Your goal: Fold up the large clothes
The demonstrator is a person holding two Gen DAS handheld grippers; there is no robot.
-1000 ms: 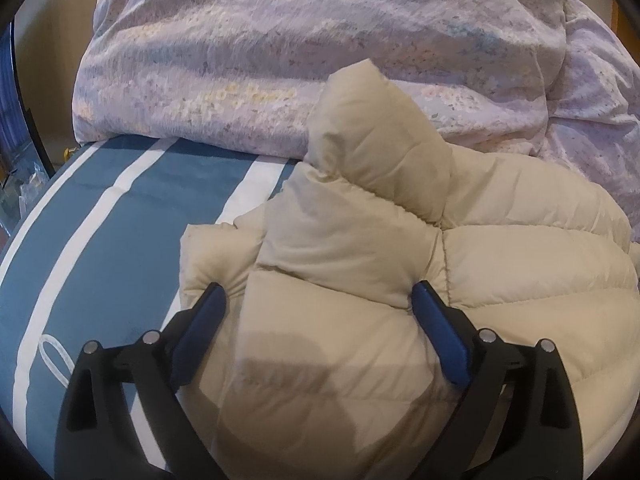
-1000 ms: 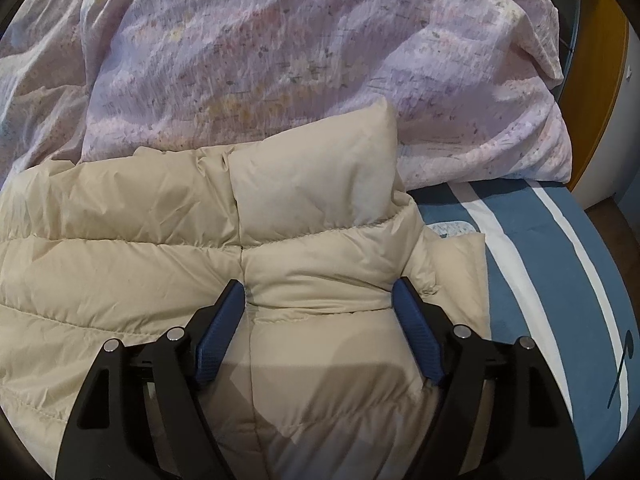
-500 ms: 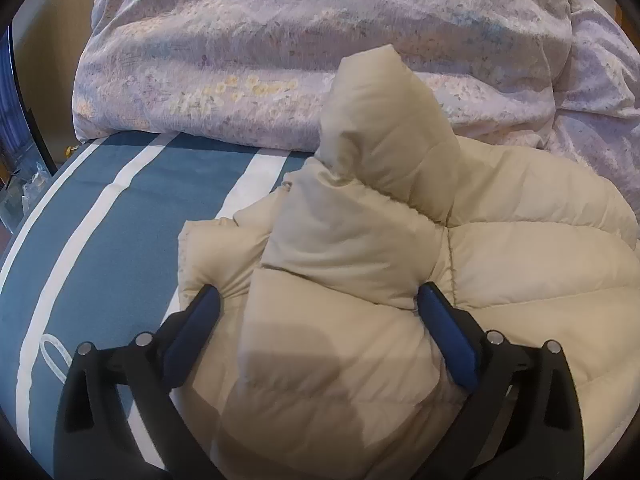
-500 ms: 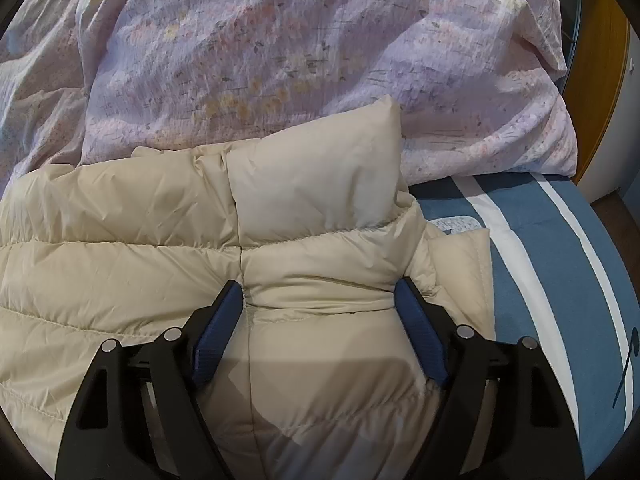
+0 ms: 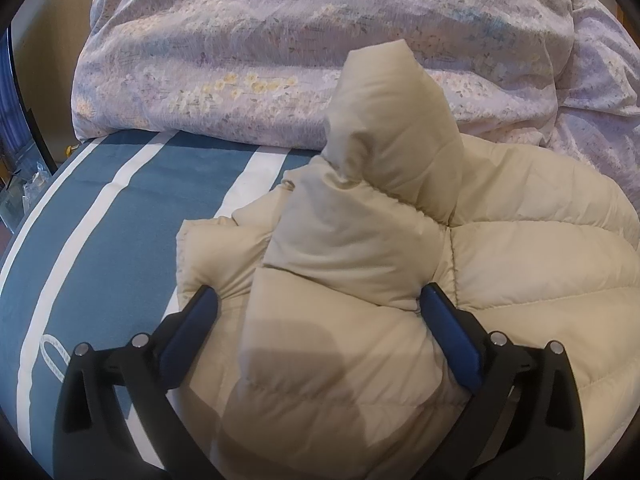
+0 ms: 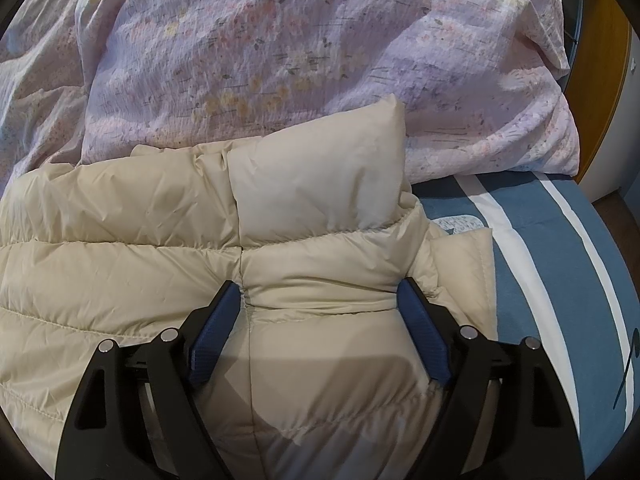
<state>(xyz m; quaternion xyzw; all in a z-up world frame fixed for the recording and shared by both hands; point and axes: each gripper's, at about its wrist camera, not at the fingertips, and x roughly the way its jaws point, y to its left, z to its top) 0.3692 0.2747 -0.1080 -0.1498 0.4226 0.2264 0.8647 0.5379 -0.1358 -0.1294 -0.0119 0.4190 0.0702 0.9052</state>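
Puffer jacket [image 5: 500, 264], cream and quilted, lies bundled on the bed in front of both grippers, its far edge against a heaped lilac floral duvet [image 5: 280, 40] that fills the back of both views. Under it spreads a blue bedspread [image 5: 80, 220] with white stripes, bare to the left in the left wrist view and to the right in the right wrist view. Part of the jacket has been laid over the body: in the left wrist view a puffed, sleeve-like section [image 5: 392, 120] stands up in a blunt peak against the duvet; in the right wrist view [image 6: 316, 192] a padded panel rises the same way, just beside a flat cream edge on the stripes.

Left gripper [image 5: 316, 304] stands very wide, its blue pads [image 5: 192, 328] astride a fold of jacket; whether they touch the cloth I cannot tell. Right gripper [image 6: 320, 292] is also spread, straddling a quilted band, its pads [image 6: 420, 332] at the fabric's sides without pinching it.
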